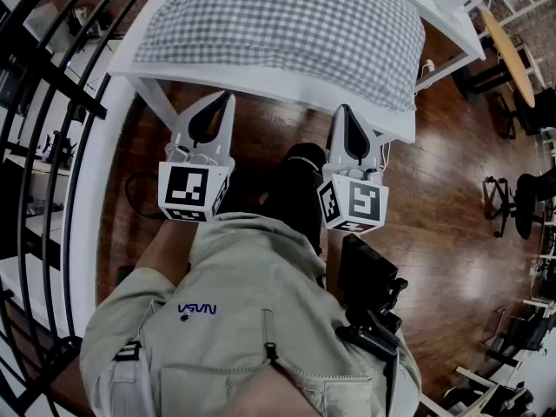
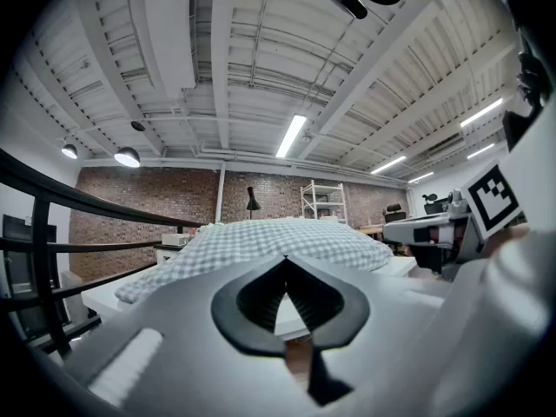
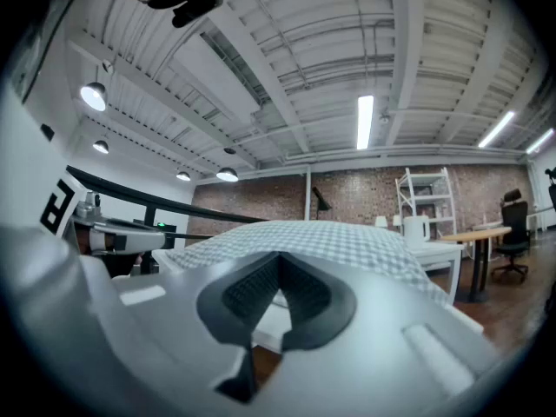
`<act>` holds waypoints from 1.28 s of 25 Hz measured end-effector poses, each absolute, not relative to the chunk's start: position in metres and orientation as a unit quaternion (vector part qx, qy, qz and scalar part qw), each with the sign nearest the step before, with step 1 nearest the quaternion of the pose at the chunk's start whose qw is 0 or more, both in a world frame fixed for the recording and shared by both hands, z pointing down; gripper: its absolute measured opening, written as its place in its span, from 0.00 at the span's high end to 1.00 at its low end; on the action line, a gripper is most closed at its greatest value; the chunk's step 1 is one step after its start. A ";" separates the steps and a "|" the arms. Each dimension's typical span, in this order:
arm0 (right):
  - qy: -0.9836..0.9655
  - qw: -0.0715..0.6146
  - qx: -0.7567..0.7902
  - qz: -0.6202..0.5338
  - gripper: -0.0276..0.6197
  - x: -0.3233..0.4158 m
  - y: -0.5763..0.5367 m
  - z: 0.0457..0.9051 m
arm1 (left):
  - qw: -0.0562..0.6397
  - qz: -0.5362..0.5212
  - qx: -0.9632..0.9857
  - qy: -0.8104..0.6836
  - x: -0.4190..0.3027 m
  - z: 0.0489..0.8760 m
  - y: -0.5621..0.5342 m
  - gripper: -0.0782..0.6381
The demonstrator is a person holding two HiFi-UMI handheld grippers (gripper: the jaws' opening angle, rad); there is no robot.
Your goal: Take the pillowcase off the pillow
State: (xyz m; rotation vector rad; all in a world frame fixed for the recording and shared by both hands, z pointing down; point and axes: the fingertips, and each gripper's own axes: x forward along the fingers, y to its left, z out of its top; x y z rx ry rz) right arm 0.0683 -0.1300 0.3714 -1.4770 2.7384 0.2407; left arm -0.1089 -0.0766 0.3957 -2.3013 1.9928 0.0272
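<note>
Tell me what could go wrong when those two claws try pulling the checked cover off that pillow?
Both the left gripper and right gripper are shut and short of the pillow; unopened, they would likely just shove it. The pillow lies at the near edge of the table, so tugging the pillowcase with nothing pinning the pillow could drag it all onto the floor.

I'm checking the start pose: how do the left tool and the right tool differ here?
The left tool points at the left half of the checked pillow; the right tool points near its right corner. In the head view the left tool slants rightward, while the right tool stands nearly straight. Both are shut, empty and short of the pillow, in front of the white table.
</note>
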 end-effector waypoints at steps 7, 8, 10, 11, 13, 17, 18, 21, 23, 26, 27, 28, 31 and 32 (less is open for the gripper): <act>0.902 -0.016 -0.423 0.084 0.95 0.015 -0.160 0.364 | 0.019 -0.019 -0.714 0.700 -0.178 0.398 -0.110 0.88; 0.908 -0.025 -0.410 0.088 0.95 0.000 -0.168 0.364 | 0.017 -0.024 -0.706 0.708 -0.193 0.399 -0.117 0.88; 0.916 -0.057 -0.386 0.097 0.95 -0.034 -0.184 0.366 | 0.008 -0.033 -0.691 0.722 -0.223 0.404 -0.131 0.88; 0.919 -0.079 -0.374 0.102 0.95 -0.052 -0.190 0.369 | 0.001 -0.038 -0.685 0.727 -0.237 0.407 -0.137 0.88; 0.923 -0.118 -0.348 0.112 0.95 -0.088 -0.199 0.374 | -0.010 -0.047 -0.676 0.735 -0.263 0.413 -0.146 0.88; 0.933 -0.172 -0.289 0.130 0.88 -0.158 -0.207 0.382 | -0.043 -0.044 -0.672 0.738 -0.294 0.424 -0.156 0.80; 0.933 -0.188 -0.275 0.133 0.79 -0.174 -0.208 0.389 | -0.047 -0.039 -0.671 0.739 -0.297 0.426 -0.155 0.80; 0.922 -0.252 -0.253 0.148 0.67 -0.216 -0.215 0.421 | -0.054 -0.036 -0.675 0.735 -0.301 0.433 -0.151 0.77; 0.898 -0.304 -0.258 0.182 0.66 -0.227 -0.223 0.442 | -0.059 -0.037 -0.677 0.733 -0.303 0.438 -0.147 0.76; 0.880 -0.325 -0.270 0.220 0.88 -0.220 -0.219 0.447 | -0.063 -0.032 -0.674 0.735 -0.308 0.439 -0.138 0.76; 0.881 -0.318 -0.270 0.222 0.93 -0.215 -0.214 0.443 | -0.061 -0.029 -0.673 0.736 -0.311 0.437 -0.137 0.76; 0.885 -0.310 -0.268 0.221 0.94 -0.210 -0.209 0.438 | -0.058 -0.026 -0.672 0.737 -0.313 0.434 -0.137 0.76; 0.899 -0.285 -0.262 0.206 0.95 -0.186 -0.194 0.427 | -0.048 -0.031 -0.677 0.734 -0.313 0.425 -0.141 0.76; 0.904 -0.277 -0.262 0.195 0.95 -0.175 -0.190 0.425 | -0.046 -0.037 -0.680 0.731 -0.310 0.424 -0.144 0.76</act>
